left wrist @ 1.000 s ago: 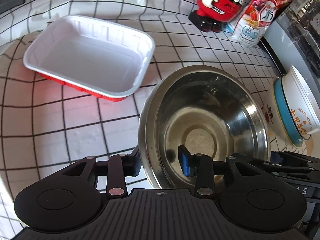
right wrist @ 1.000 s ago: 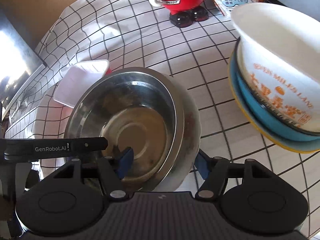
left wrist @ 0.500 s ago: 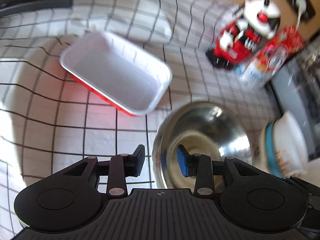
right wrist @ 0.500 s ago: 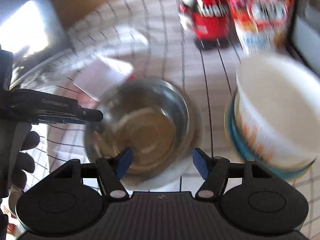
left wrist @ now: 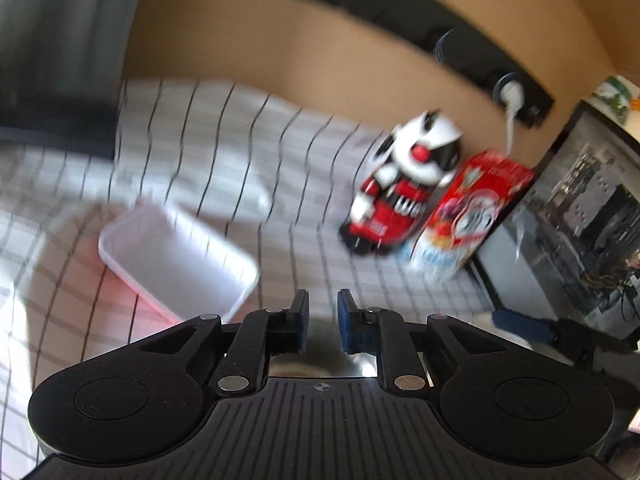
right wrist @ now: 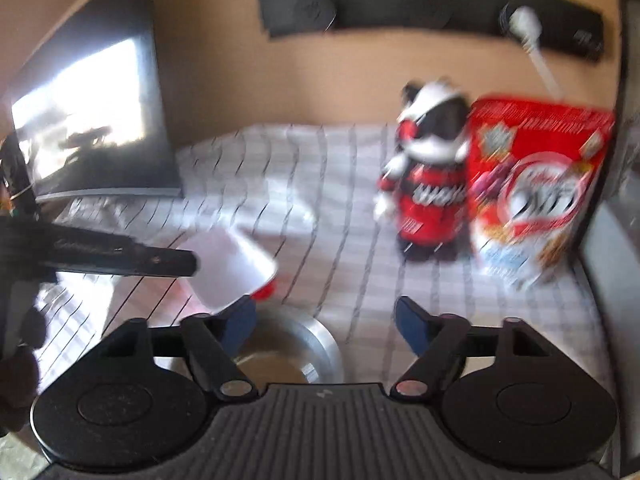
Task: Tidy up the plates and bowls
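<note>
Right, both views are motion-blurred, so take the fine detail loosely.

Checked tablecloth (left wrist: 240, 152) covers everything ahead of and below both sets of tongs. A dark screen (right wrist: 100, 120) stands at the far left of the right tongs, on the cloth's back edge.

White tray (left wrist: 176, 256) with a red outer wall sits on the cloth ahead-left of the left tongs, near the left fingertip. From the right tongs it is also ahead-left (right wrist: 228, 268), partly hidden by the other tool.

Steel bowl (right wrist: 304, 344) sits on the cloth directly under the right tongs, low between the finger arms, with its rim showing below the tips. It is not between the pads. In the left view only a shiny sliver shows under the fingers, too little to place.

Red cereal pack (right wrist: 536, 184) stands ahead-right of both tongs, at the back against the wall. A red, white and black toy figure (right wrist: 432, 184) stands just beside it, on its left.

Left tongs (left wrist: 323, 304): jaws closing, with a narrow gap left and nothing between the pads. Gripping nothing.

Right tongs (right wrist: 324, 312): jaws opening, already wide, with nothing pressed by the pads. The bowl lies beneath them, not held.
</note>
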Available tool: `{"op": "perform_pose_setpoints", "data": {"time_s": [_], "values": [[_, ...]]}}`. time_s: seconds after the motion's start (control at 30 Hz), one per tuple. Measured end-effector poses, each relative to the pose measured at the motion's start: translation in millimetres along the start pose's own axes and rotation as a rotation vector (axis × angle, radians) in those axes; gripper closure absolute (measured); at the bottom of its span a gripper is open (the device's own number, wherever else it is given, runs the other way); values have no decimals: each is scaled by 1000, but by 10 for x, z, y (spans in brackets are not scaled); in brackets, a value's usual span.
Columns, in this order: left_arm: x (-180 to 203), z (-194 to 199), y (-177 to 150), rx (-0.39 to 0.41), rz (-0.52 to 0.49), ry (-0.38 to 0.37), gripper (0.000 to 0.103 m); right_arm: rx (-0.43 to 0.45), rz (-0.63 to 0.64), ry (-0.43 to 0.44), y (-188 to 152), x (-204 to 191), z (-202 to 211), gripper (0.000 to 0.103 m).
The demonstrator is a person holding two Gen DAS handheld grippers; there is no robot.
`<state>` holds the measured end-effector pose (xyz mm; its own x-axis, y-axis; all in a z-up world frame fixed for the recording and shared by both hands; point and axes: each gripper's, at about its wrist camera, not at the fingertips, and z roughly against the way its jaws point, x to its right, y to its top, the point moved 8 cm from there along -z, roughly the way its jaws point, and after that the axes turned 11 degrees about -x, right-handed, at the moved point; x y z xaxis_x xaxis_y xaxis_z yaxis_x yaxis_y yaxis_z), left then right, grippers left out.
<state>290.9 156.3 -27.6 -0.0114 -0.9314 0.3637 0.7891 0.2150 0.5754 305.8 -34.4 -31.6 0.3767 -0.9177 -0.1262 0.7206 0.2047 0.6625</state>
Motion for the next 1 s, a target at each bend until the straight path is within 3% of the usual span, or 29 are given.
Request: {"op": "perform_pose_setpoints", "data": {"time_s": [0.1,0.23,0.47,0.67,0.9,1.0], "values": [[244,-8,35,41,-8,19,87,23,1,-21,66,302,60,20],[543,-271,12,-28,13,21,88,3,-34,-42,31,774,35,19],[1013,-630,-202,-88,-3,25,88,-72,-29,-123,-313,1383,-132,16],[1091,-744,-382,-158,-6,26,86,-97,-84,-124,-449,1483,-156,16],[1149,-715,-224,-208,-21,9,86,-115,-134,-157,-487,1514,41,13],[1223,-808,-196,-264,-42,-7,85,-113,-179,-197,-498,1622,112,12]]}}
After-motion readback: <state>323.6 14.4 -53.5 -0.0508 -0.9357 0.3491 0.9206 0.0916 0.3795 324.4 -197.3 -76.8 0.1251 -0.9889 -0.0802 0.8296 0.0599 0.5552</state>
